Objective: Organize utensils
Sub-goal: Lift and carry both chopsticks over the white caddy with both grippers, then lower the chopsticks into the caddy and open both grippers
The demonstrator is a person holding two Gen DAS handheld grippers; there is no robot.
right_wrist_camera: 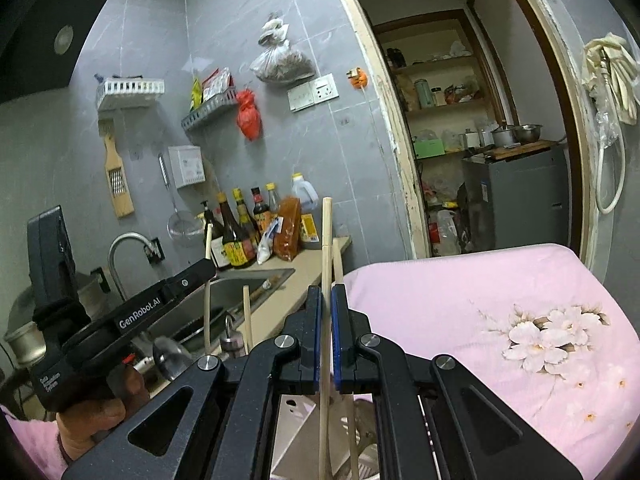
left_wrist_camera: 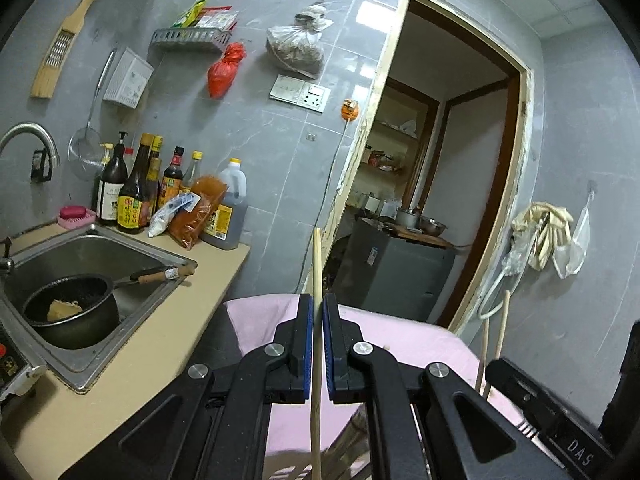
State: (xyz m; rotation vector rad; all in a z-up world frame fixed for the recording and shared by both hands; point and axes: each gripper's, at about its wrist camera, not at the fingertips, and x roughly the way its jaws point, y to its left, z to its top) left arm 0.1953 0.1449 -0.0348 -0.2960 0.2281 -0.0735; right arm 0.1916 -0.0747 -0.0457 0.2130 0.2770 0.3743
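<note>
At the far left of the left wrist view a steel sink [left_wrist_camera: 160,258] is set into the beige counter [left_wrist_camera: 168,340], with a dark pot [left_wrist_camera: 76,312] lying inside it and a row of sauce bottles [left_wrist_camera: 136,188] standing behind against the grey tiled wall. Just right of the counter, the left gripper [left_wrist_camera: 318,312] has its blue-padded jaws closed to a narrow slit on a wooden chopstick [left_wrist_camera: 317,264], which stands nearly upright, its tip rising above the fingertips and its shaft running down between them to the bottom edge. A pink cloth [left_wrist_camera: 400,340] lies behind the gripper. Further right, two more chopsticks [left_wrist_camera: 500,332] rise beside the black body of the other tool. In the right wrist view, the left gripper appears at the left, held over the sink. Right of it, the right gripper [right_wrist_camera: 327,304] is pinched on another chopstick [right_wrist_camera: 326,240], upright between its pads, with a second stick just behind. A flowered pink cloth [right_wrist_camera: 500,312] fills the right.
</note>
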